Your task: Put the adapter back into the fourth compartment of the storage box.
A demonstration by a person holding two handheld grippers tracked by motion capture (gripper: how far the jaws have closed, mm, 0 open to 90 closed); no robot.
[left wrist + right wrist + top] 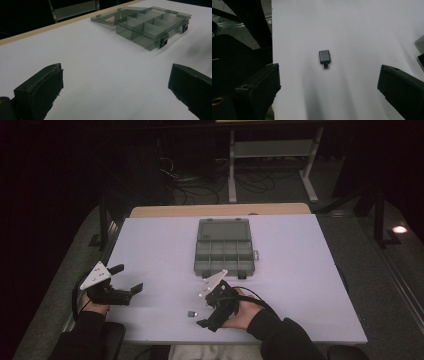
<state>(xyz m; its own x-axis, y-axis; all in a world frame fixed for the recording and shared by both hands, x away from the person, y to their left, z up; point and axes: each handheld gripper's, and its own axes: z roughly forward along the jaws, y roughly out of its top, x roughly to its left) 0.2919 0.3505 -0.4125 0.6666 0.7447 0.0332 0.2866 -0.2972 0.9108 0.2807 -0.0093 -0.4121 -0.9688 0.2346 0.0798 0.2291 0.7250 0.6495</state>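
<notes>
One adapter (pixel 324 57) ahead of right gripper (pixel 329 82)

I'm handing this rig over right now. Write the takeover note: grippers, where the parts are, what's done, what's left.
Left gripper: open, holding nothing, at the table's left near edge.
Right gripper: open, holding nothing, aimed at the small grey adapter.
Adapter: lying flat on the white table, between the right jaws' line but untouched.
Compartment box: at table centre, lid open and laid back; the compartments in view look empty.
Done: box is open.
Left: probably grip the adapter and put it into a compartment.
</notes>
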